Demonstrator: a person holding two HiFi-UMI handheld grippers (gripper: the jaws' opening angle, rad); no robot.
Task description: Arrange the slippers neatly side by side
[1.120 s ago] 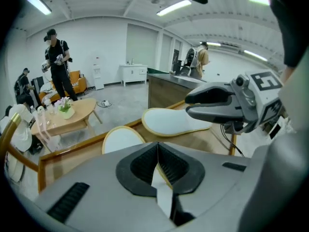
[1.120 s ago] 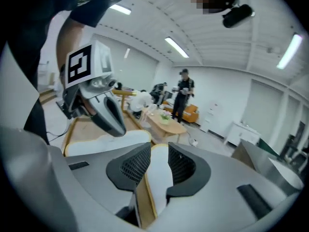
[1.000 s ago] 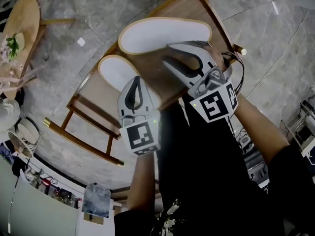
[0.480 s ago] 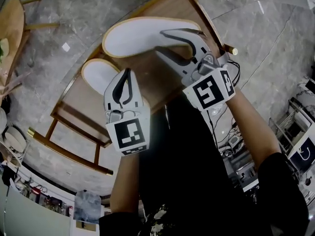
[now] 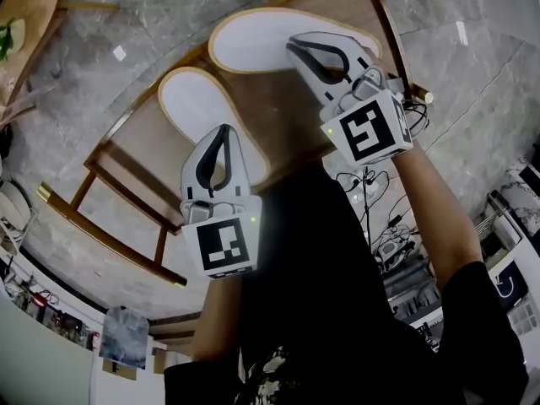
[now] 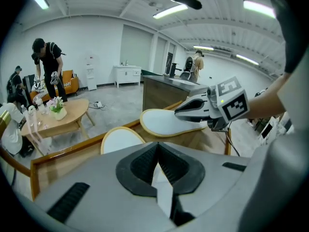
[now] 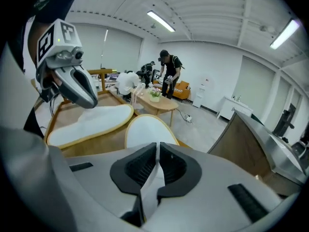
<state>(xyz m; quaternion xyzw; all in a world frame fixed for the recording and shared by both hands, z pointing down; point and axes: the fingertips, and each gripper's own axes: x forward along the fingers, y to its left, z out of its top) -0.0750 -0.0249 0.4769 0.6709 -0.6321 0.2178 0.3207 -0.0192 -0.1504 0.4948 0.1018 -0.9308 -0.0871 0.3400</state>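
Two white slippers with tan rims lie on a wooden table [image 5: 283, 116]. My left gripper [image 5: 221, 135] is shut on the near end of the smaller-looking left slipper [image 5: 196, 108]; white sole shows between its pads in the left gripper view, with that slipper [image 6: 120, 140] just ahead. My right gripper [image 5: 297, 47] is over the right end of the far slipper [image 5: 257, 47]. Its jaws are closing, and the pads pinch white sole in the right gripper view, ahead of which lies that slipper [image 7: 149, 128]. Each gripper view shows the other gripper [image 6: 195, 109] [image 7: 79, 88] on the other slipper [image 6: 166, 122] [image 7: 89, 122].
The table has a thin wooden frame and edges on all sides, over a grey stone floor [image 5: 472, 99]. A small round wooden table [image 6: 63, 121] with flowers stands to the left. Cables [image 5: 364, 184] hang by the table's near right corner. People [image 6: 48, 66] stand farther back.
The right gripper's jaws stood wide around the far slipper's end half a second ago and have now closed on it. The left gripper has stayed on its slipper.
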